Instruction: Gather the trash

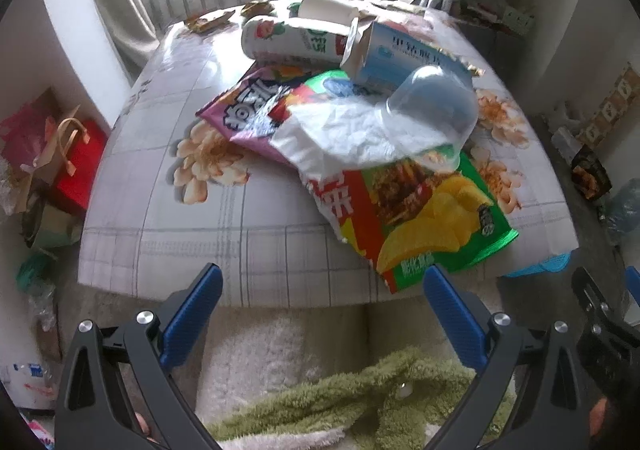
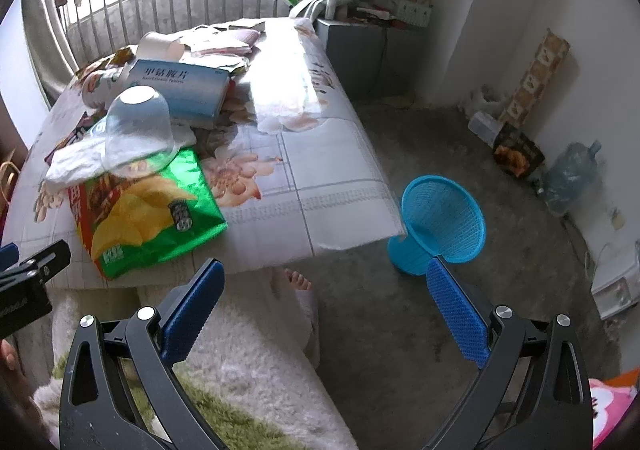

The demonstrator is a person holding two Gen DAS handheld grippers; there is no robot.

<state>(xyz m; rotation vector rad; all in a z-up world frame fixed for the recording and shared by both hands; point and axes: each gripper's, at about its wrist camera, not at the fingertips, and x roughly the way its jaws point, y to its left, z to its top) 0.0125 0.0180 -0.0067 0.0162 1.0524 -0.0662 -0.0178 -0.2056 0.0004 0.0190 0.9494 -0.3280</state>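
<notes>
on the bench (image 1: 208, 226), covered with a flowered cloth, the trash lies in one heap near its middle: a green chip bag (image 1: 424, 218) at the near edge, a white crumpled wrapper (image 1: 340, 134) on it, a clear plastic cup (image 1: 436, 110) upside down on the wrapper, then farther a blue-white box (image 1: 400, 54), a lying tube can (image 1: 292, 40) and a paper cup (image 1: 324, 6). a purple snack bag (image 1: 244, 106) comes out on the left of the heap.

the left gripper (image 1: 322, 290) hangs just before the near edge with its jaws wide open and nothing between them. the right gripper (image 2: 326, 286) is also wide open and empty, to the right of the bench and above the floor.

no piece is taken yet, i think. the clear cup on top looks the best first choice, because pulling the chip bag from under would probably make the cup roll. the cup is thin, so i would close one jaw inside the rim and one outside, softly. the chip bag hangs a little over the edge, so its near corner is easy to pinch after that.

the right wrist view shows what the left hardly shows: a blue basket (image 2: 444, 226) lying on its side on the floor, just beside the near right corner of the bench, its mouth turned up and toward us. probably it is the place for the trash. a bare foot (image 2: 298, 282) of the person is also seen there. the left wrist view alone shows the small wrappers (image 1: 208, 22) at the far left edge, and a red bag (image 1: 80, 166) on the floor to the left.
</notes>
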